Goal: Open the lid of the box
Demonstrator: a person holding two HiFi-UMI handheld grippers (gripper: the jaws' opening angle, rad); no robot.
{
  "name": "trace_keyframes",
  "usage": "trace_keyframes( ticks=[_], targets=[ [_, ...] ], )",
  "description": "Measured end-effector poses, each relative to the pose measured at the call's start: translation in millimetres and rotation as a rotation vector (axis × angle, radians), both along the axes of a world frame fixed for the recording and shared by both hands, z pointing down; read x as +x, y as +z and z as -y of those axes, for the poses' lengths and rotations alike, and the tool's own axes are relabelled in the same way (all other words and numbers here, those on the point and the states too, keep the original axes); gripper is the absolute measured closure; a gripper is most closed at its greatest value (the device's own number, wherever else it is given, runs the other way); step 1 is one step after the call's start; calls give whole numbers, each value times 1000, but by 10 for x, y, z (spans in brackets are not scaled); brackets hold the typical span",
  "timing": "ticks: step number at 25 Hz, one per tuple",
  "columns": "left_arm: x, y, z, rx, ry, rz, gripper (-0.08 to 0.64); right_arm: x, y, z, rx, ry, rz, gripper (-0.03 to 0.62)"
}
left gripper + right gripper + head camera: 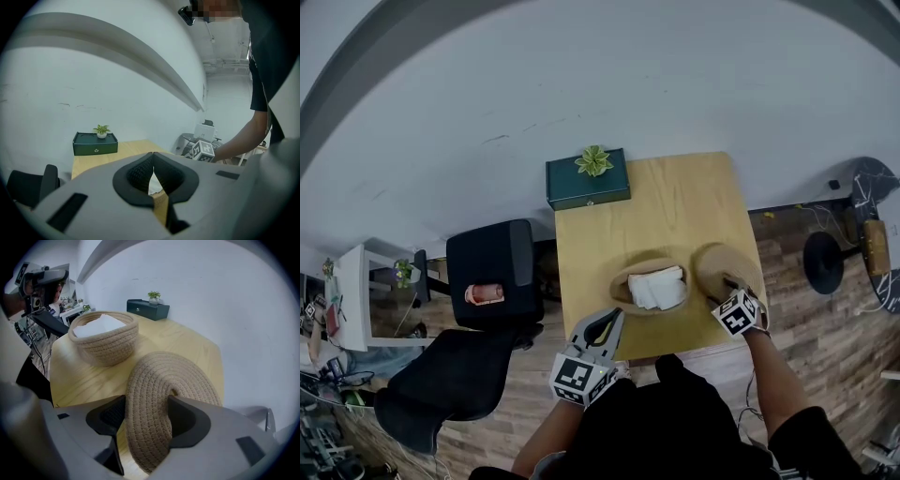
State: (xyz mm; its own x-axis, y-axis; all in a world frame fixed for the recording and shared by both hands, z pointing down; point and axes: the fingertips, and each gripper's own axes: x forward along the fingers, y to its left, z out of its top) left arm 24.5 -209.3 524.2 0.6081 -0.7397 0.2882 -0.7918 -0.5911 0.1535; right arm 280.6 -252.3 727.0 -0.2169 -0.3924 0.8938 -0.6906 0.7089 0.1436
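From the head view, the person's dark torso covers the near edge of the table [675,216], and a marker cube [738,312] hides most of the right gripper [729,281]. The right gripper view shows the hold plainly: the right gripper [145,416] is clamped on the near rim of the lid [159,394], and its black ribbed pads press in from both sides. The lid is a round disc of coiled tan rope, soft enough that it buckles into a fold between the jaws. Its nearest edge is cut off behind the gripper body, and I cannot tell whether its far edge touches the wood. It is off the basket [105,343] and lies just to the basket's right, at the near right of the table. The basket is a squat bowl of the same rope and sits open. It holds something white and folded [657,288], either cloth or paper. The left gripper [153,159] hovers at the near left with its jaws pressed together and nothing between them. They block the basket in that view, leaving only a sliver of white and wood in the slit below. At the far left stands a dark green box [587,183], smooth and rectangular, with a small plant [594,160] on top.
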Motion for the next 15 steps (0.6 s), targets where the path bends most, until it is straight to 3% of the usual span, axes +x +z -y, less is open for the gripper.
trace_keyframes(
  ticks=[6, 11, 15],
  targets=[
    [16, 3, -16, 2, 3, -8, 541, 19, -1, -14, -22, 44, 62, 289],
    [24, -40, 13, 15, 7, -14, 540, -61, -163, 42, 36, 1, 66, 273],
    [13, -31, 10, 21, 11, -18, 540, -203, -536, 137, 112, 17, 126, 279]
  ],
)
